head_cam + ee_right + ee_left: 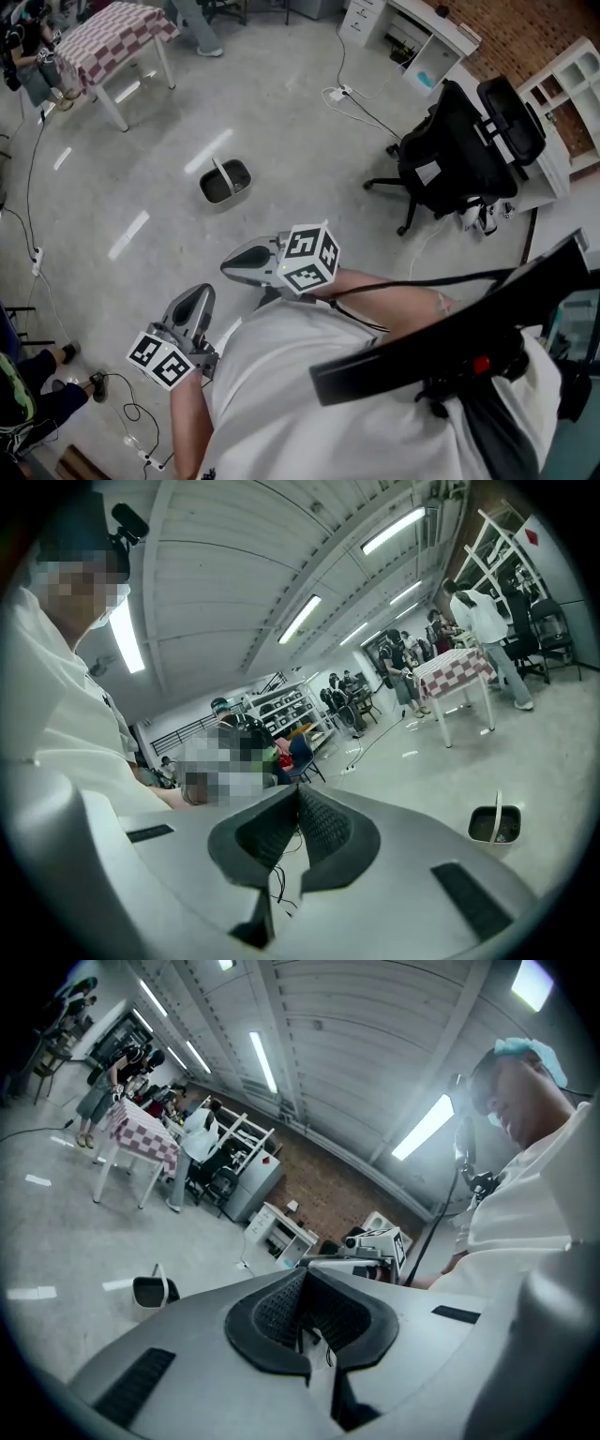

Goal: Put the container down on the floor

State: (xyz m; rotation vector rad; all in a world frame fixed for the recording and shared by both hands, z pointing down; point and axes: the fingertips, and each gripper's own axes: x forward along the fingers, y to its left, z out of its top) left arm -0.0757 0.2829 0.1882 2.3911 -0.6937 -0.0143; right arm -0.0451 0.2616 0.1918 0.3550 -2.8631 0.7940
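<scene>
The container (225, 181), a dark bucket with a pale upright handle, stands alone on the grey floor ahead of me. It also shows small at the left of the left gripper view as the container (150, 1290) and at the lower right of the right gripper view as the container (495, 823). My left gripper (197, 302) is held close to my body, jaws shut and empty. My right gripper (230, 265) points left, well short of the container, its jaws shut with nothing between them.
A black office chair (464, 150) stands at the right by white shelving (572, 94). A table with a checked cloth (117, 42) is at the far left. Cables (352, 98) trail over the floor. People stand around the table (459, 672).
</scene>
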